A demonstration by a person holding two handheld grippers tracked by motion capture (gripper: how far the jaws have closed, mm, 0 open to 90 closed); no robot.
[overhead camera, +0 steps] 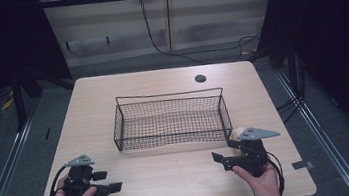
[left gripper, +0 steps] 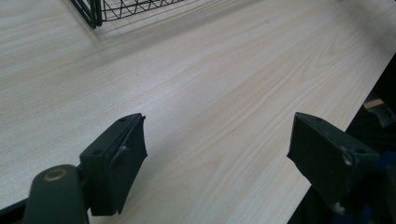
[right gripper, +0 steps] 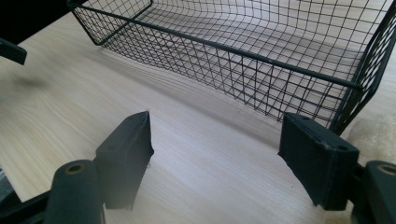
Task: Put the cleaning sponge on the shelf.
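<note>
I judge nothing started: the wire basket (overhead camera: 170,121) sits empty at 12 o'clock, my left hand-held gripper (overhead camera: 107,188) and right hand-held gripper (overhead camera: 224,158) both spread, holding nothing; a pale object (overhead camera: 237,132) beside the right one, perhaps.

One wire basket (overhead camera: 170,121) is sitting on one table (overhead camera: 172,179); two grippers, left (overhead camera: 103,183) and right (overhead camera: 224,157), are resting there, jaws apart.

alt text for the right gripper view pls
The right gripper hovers with its two black jaws wide apart and nothing between them, over a pale wooden table. Just beyond stands a black wire mesh basket, apparently empty.
</note>
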